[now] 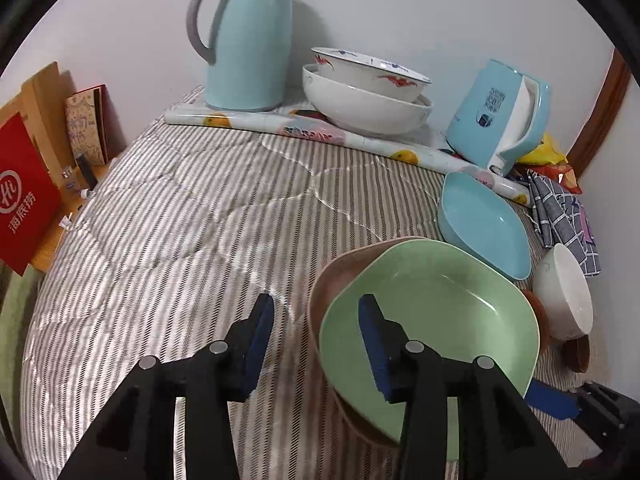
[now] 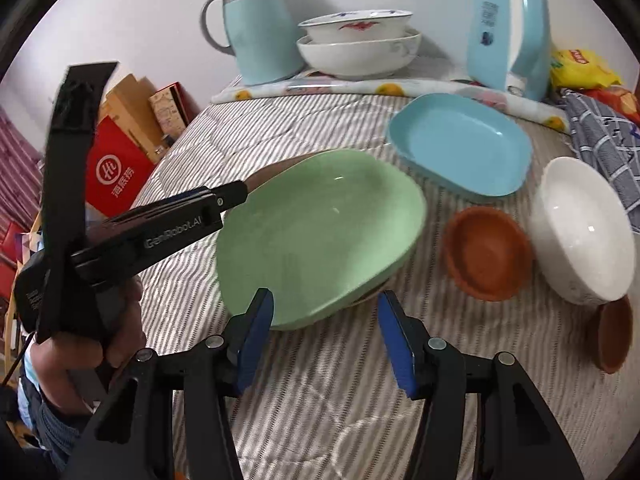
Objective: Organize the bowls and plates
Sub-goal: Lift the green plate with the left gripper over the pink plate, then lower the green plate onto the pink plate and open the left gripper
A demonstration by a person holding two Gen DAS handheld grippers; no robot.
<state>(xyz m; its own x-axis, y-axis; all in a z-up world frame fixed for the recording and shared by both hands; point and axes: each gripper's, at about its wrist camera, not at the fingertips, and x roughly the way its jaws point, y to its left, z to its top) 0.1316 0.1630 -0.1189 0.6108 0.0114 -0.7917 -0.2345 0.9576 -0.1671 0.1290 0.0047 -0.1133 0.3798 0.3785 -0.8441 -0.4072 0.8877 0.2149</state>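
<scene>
A green plate (image 1: 432,320) (image 2: 320,232) lies on a brown plate (image 1: 340,272) (image 2: 276,170) on the striped cloth. My left gripper (image 1: 316,320) (image 2: 240,194) is open and straddles the pair's left rim, one pad over the green plate and one outside. My right gripper (image 2: 325,306) is open too, with the green plate's near rim between its pads and untouched. Beyond lie a blue plate (image 1: 484,228) (image 2: 460,148), a white bowl (image 1: 564,292) (image 2: 580,236) and two small brown dishes (image 2: 488,252) (image 2: 614,336). Two white bowls (image 1: 368,96) (image 2: 360,44) are stacked at the back.
A pale blue jug (image 1: 248,40), a blue kettle (image 1: 500,116) and a rolled printed sheet (image 1: 320,130) line the wall. A checked cloth (image 2: 600,140) and snack bags (image 2: 580,64) lie at the right. Red and cardboard boxes (image 1: 24,196) stand past the left edge.
</scene>
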